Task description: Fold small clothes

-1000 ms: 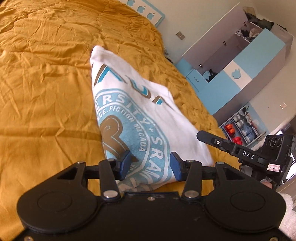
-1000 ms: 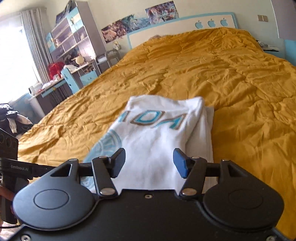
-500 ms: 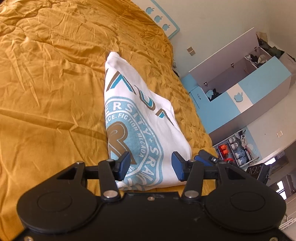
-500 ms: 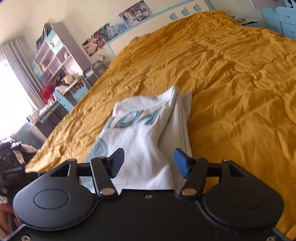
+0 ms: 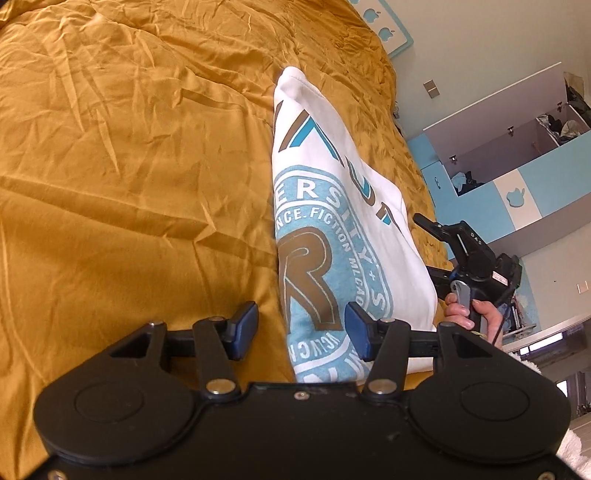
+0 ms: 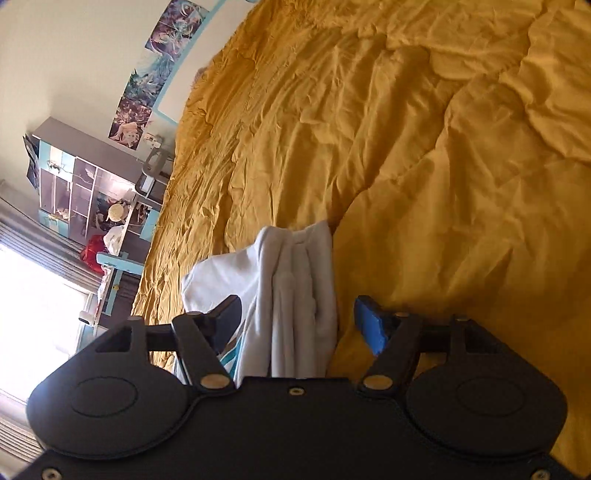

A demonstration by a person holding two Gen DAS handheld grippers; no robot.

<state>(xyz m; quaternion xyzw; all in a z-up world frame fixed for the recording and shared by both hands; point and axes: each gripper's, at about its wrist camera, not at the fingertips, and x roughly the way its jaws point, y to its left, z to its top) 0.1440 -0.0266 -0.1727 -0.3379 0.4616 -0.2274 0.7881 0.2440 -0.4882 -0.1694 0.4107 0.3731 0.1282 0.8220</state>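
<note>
Since a second ago the right gripper has rolled over hard — its view, then level over the shirt's printed face, is now tipped sideways and looks along the stacked white edges of the fold. The left gripper has shifted left, so only its right finger sits over the cloth where both did before; the left finger is over bare cover. The right gripper, with the hand that holds it, now shows at the shirt's right side in the left view.

Both tools stand spread, pinching nothing; the folded edges lie in the gap of the right one, but whether the fingers touch the cloth cannot be told.

The shirt lies folded on the orange bedcover, a long narrow bundle running from near to far, print up, narrowing toward the headboard.

Right of the bed stands a blue-and-grey cabinet. In the right view, shelves and a bright window sit to the left — posters above them.
</note>
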